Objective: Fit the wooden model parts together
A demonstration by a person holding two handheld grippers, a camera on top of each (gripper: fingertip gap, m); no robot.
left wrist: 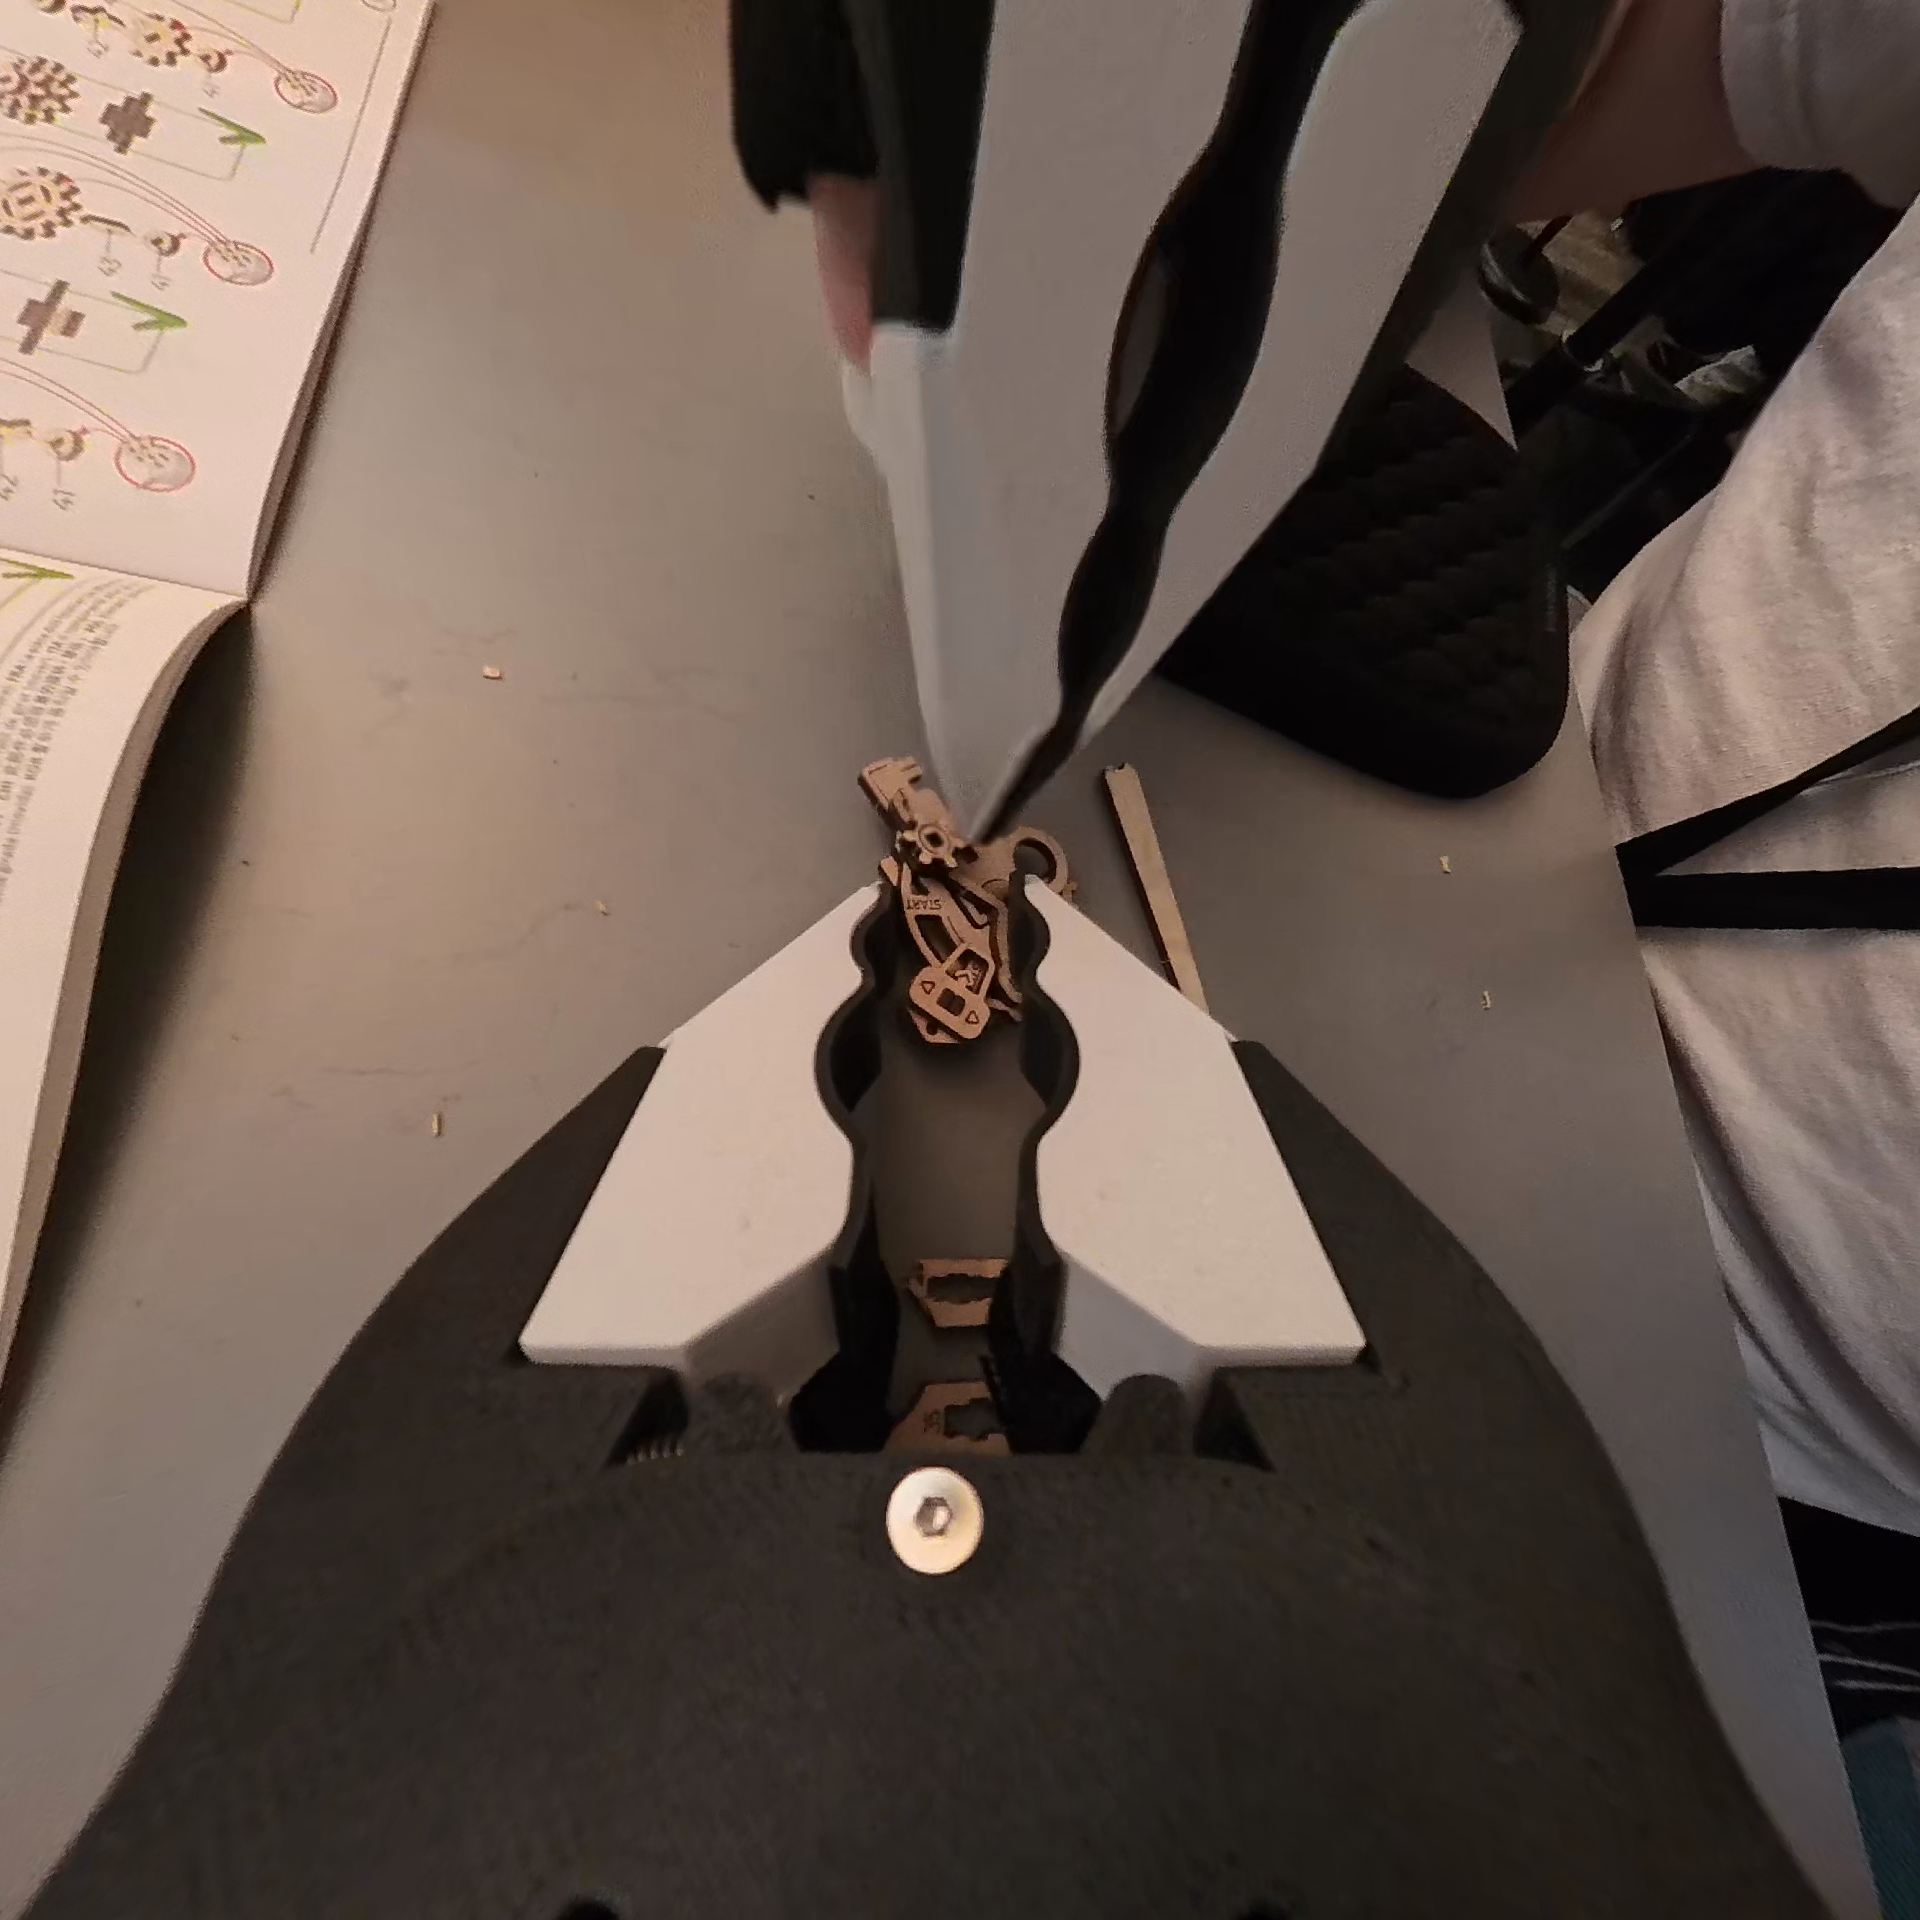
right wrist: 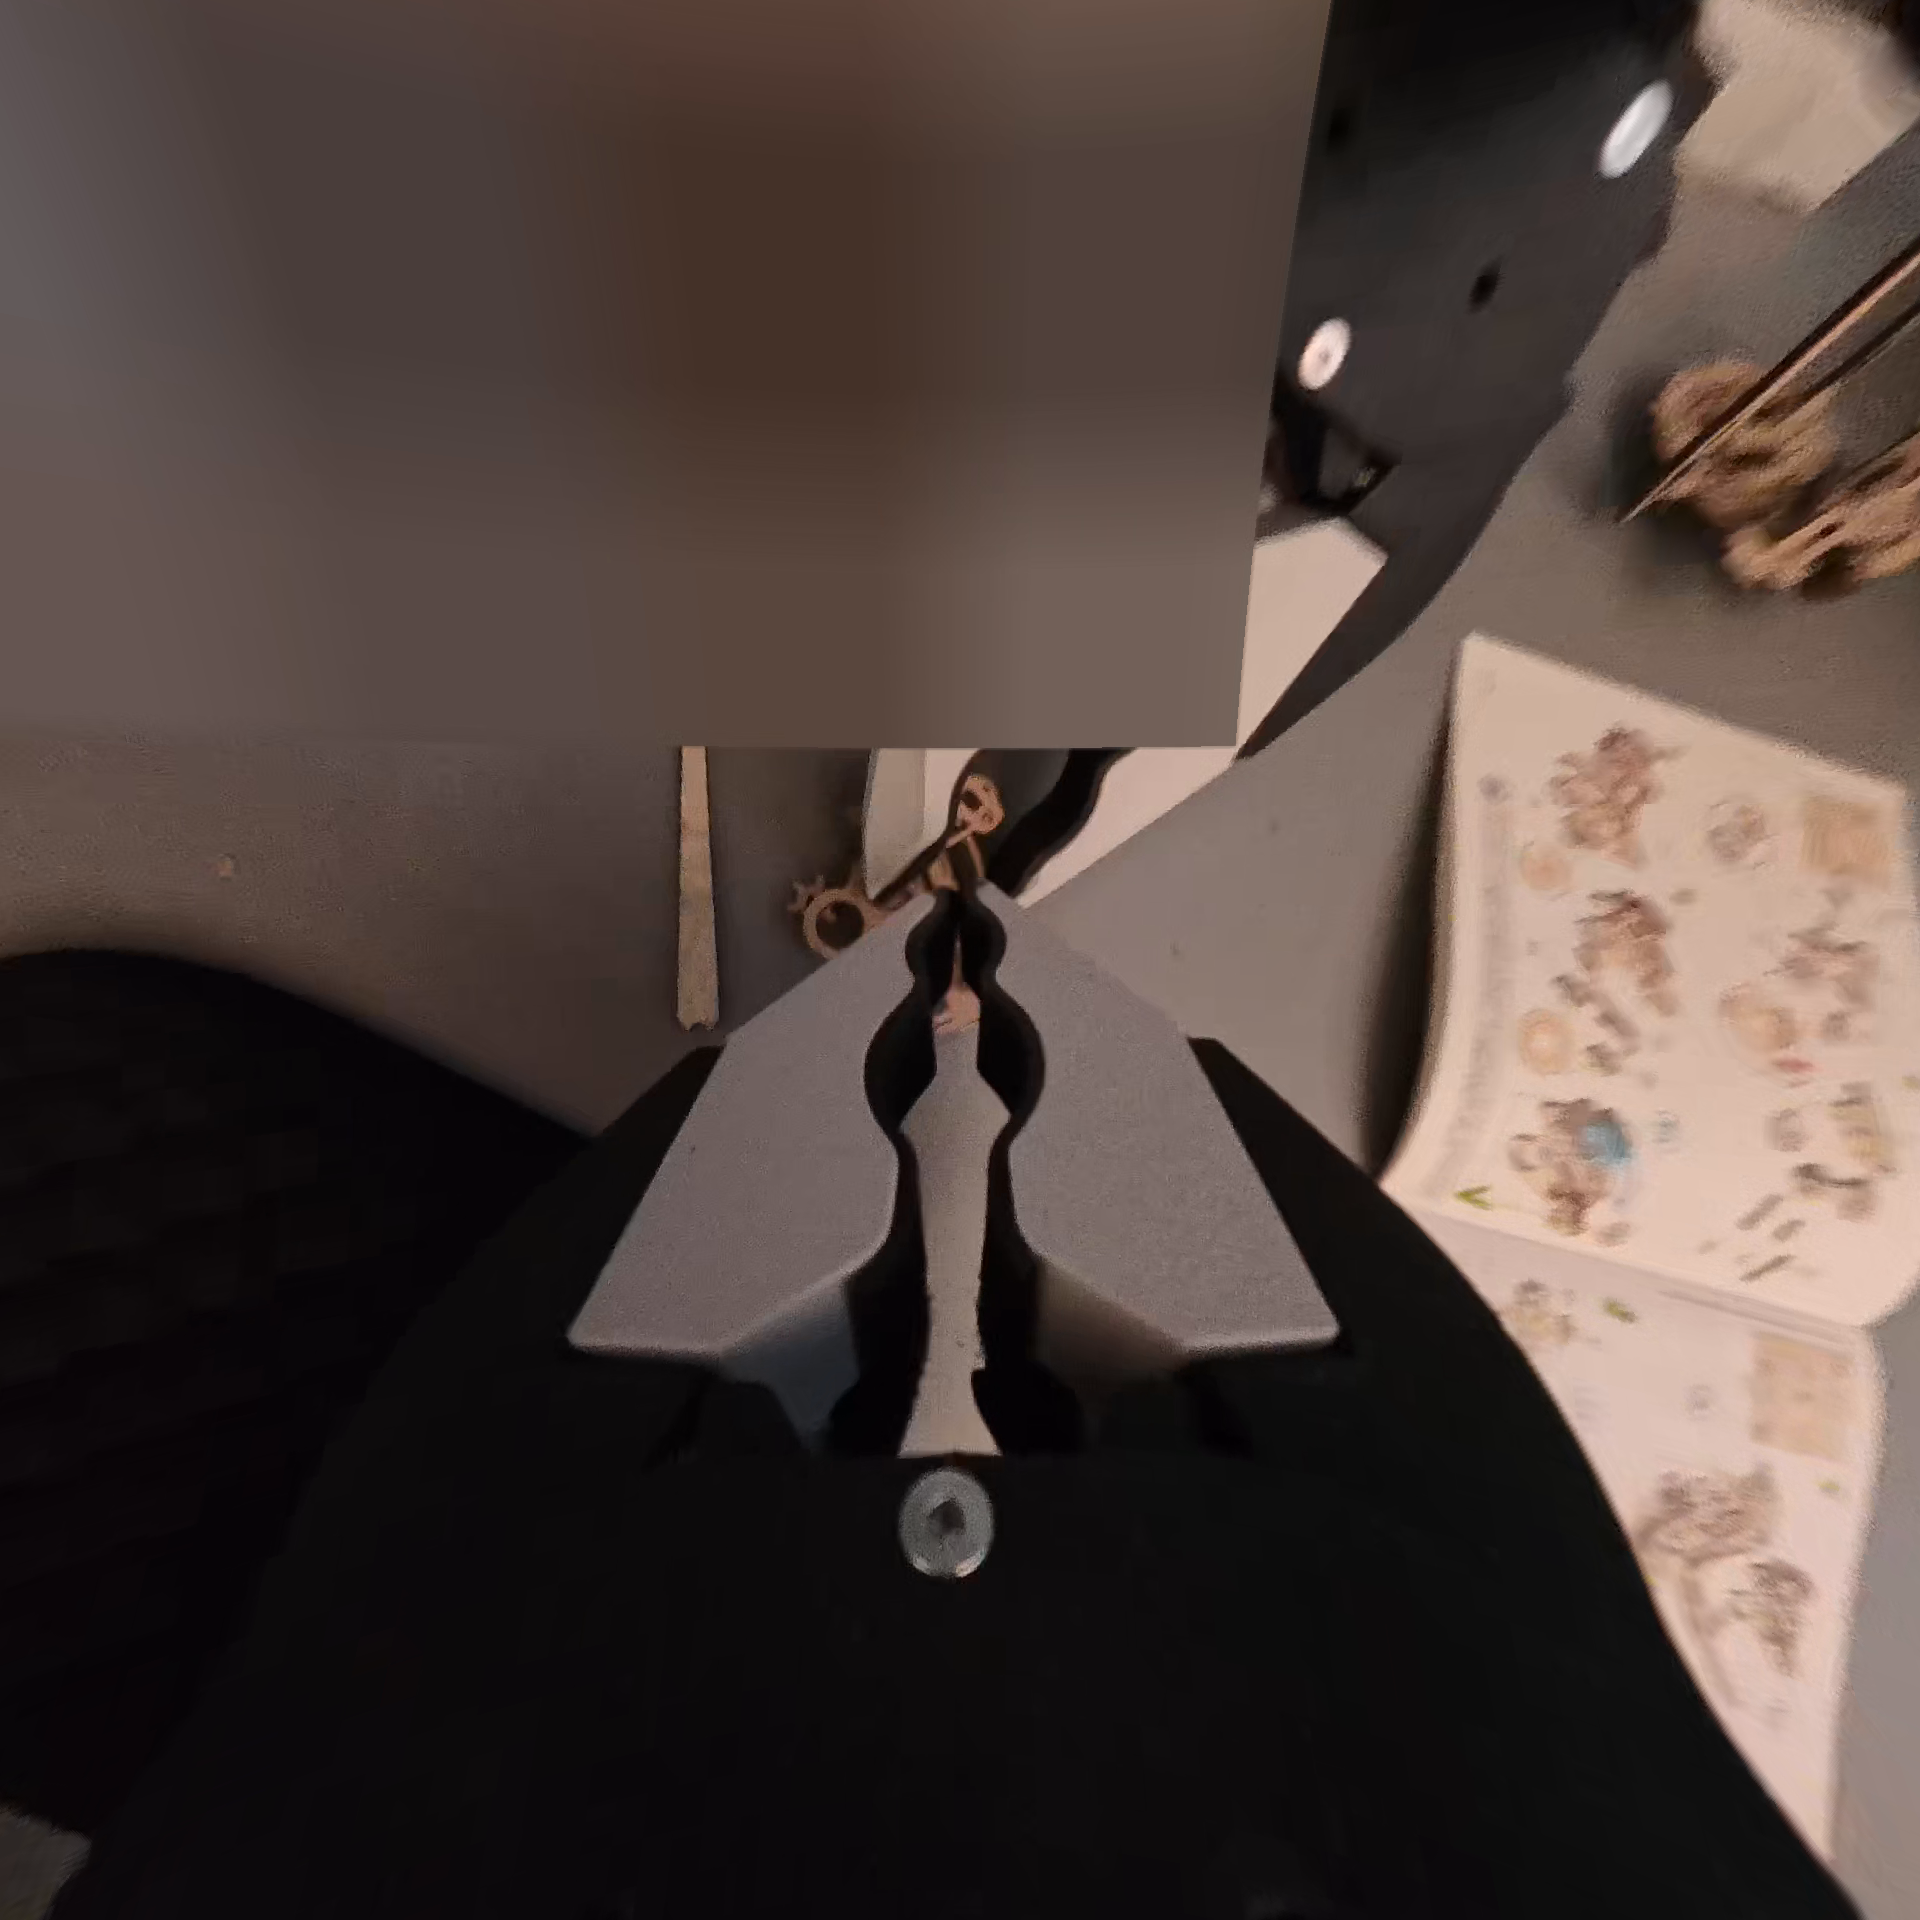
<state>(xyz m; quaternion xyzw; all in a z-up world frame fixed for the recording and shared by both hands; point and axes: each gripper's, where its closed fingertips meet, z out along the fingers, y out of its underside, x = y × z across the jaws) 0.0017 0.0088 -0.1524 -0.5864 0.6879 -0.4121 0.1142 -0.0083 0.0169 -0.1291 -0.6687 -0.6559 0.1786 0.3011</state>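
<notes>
My left gripper [left wrist: 951, 894] is shut on a small wooden model assembly [left wrist: 951, 997] of flat laser-cut parts, held just above the grey table [left wrist: 582, 935]. My right gripper [left wrist: 971, 816] comes in from above, tip to tip with the left one. It is pinched on a small wooden part [left wrist: 928, 836] at the top of the assembly. In the right wrist view my right gripper [right wrist: 961, 909] is nearly closed, with a sliver of wood [right wrist: 958, 1006] between its pads. The left gripper [right wrist: 987, 831] faces it, holding the wooden assembly [right wrist: 977, 816]. A ring-shaped wooden end [right wrist: 831, 920] sticks out to the left.
A thin wooden stick [left wrist: 1153, 883] lies on the table beside the grippers. An open instruction booklet [left wrist: 135, 312] lies on the left. A black quilted pad [left wrist: 1455, 603] and a person's white clothing [left wrist: 1766, 831] are on the right. A built wooden model [right wrist: 1766, 478] stands farther off. Both grippers' tips are close together, under 4 cm apart. Between my left fingertips and the thin wooden stick [left wrist: 1153, 883] there is roughly 4 cm. Seen from the right wrist view [right wrist: 697, 897] as well.
</notes>
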